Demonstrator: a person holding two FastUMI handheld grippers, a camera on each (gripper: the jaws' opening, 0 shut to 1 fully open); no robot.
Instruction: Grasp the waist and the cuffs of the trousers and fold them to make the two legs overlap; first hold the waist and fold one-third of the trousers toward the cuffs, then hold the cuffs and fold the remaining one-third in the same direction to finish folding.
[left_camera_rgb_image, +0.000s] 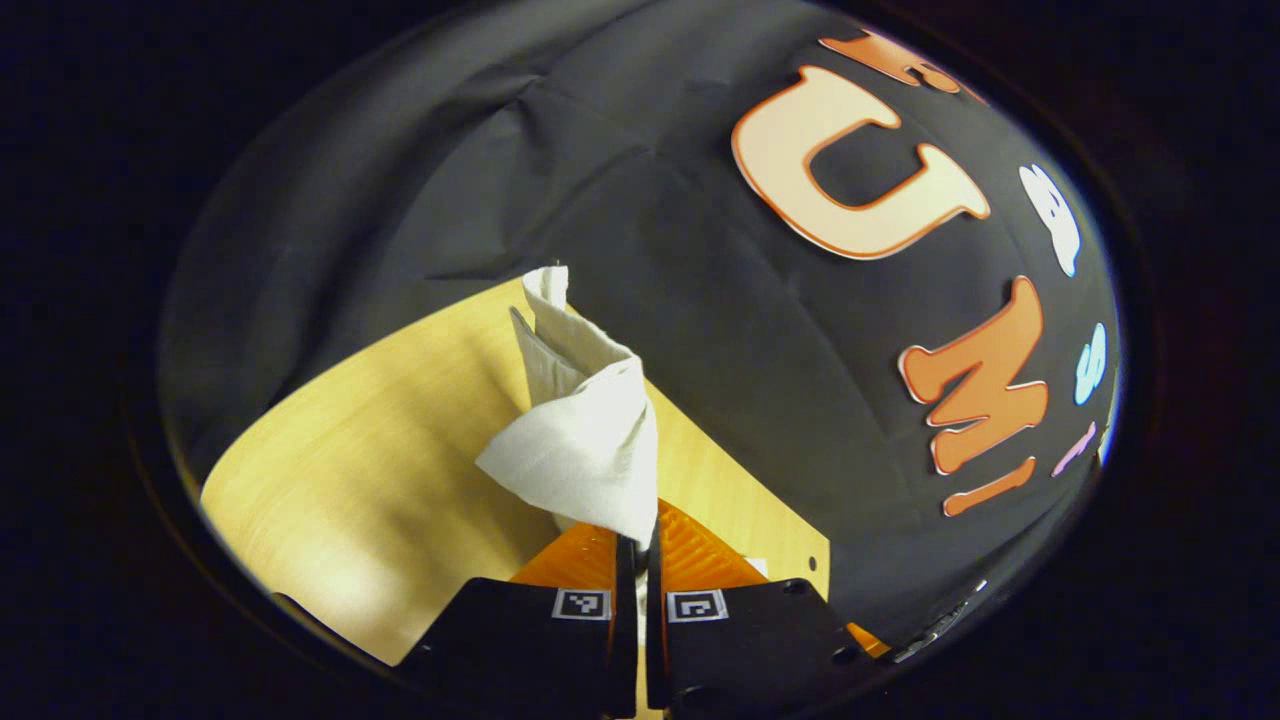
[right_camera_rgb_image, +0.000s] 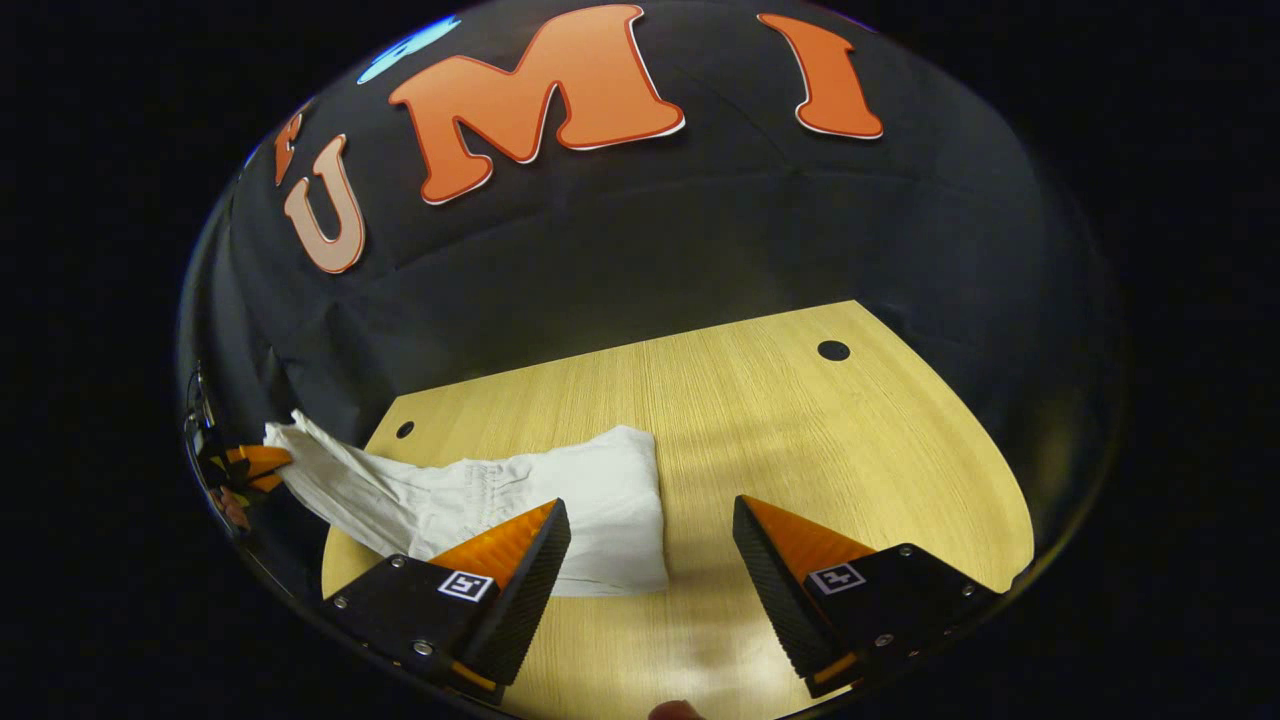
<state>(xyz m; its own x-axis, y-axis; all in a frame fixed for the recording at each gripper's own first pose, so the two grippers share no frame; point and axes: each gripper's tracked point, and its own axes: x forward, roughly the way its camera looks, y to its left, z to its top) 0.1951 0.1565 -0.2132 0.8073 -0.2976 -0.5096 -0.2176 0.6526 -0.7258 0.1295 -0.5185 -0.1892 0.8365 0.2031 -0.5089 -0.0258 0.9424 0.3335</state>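
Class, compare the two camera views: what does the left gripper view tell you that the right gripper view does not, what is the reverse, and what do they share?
Left gripper view: up close, the left gripper is shut on a bunched end of the trousers, lifted above the table.

Right gripper view: the right gripper is open and holds nothing, and the rest of the trousers lies on the table, trailing up to the left gripper off the table's edge.

Both: the white trousers, the wooden table, the black cloth wall.
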